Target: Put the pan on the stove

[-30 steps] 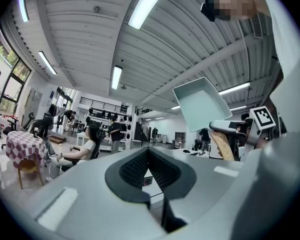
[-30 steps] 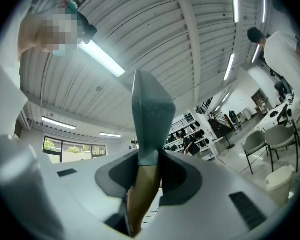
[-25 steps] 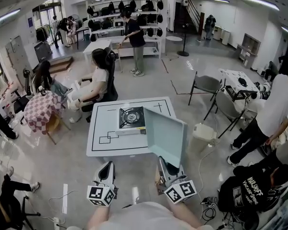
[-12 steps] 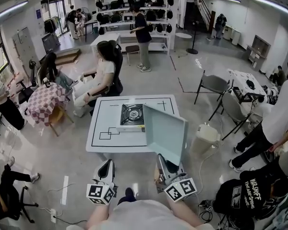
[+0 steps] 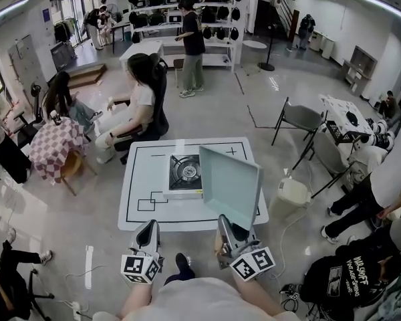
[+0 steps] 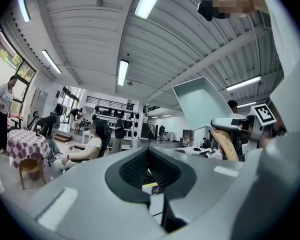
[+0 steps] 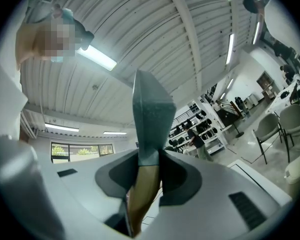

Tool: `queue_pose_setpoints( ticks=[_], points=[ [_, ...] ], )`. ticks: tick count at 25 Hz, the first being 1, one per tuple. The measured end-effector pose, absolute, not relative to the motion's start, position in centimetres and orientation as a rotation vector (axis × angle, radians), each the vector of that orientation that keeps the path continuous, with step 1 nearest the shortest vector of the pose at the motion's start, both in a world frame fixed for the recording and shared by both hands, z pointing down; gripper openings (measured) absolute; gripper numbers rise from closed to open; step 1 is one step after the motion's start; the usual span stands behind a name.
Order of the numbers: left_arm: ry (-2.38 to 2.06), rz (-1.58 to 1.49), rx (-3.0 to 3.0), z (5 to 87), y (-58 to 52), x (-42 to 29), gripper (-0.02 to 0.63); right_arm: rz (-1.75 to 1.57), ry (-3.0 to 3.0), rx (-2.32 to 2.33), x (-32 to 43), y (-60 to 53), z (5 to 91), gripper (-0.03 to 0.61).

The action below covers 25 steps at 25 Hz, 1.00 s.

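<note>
Lost the right edge of the stove (image 5: 184,172) and a strip of the table (image 5: 137,186) behind the tilted pan (image 5: 230,184). Saw that pan only edge-on from the right gripper (image 7: 144,171), inside hidden, wooden handle (image 7: 140,194) sinking from sight between the jaws.

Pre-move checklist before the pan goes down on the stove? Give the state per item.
1. Grip on the pan: ok. The right gripper is shut on the wooden handle of the pan.
2. Stove top free: ok. Nothing sits on the burner of the stove.
3. Pan level: not ok. It is held in the air, steeply tilted, at the stove's right side.
4. Left gripper clear: ok. The left gripper holds nothing and sits short of the table.
5. Flame off: cannot tell.
</note>
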State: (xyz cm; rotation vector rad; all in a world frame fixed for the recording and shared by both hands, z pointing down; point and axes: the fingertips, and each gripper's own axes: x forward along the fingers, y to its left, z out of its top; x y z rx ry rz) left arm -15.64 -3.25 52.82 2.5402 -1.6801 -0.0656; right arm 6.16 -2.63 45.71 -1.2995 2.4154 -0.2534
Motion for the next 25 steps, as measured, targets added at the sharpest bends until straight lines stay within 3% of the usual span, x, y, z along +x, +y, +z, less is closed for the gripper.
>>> queue_pose_setpoints(
  ticks=[11,25],
  points=[
    [-1.571,-0.051,2.675,51.5,-18.4,-19.4,0.011,-0.331,2.386,-1.370,1.3,-15.5,46.9,0.118],
    [-1.628,-0.029,2.536,53.8,-23.1,-19.4,0.011,-0.717,2.421,-1.131,0.7,-23.6,50.8,0.118]
  ],
)
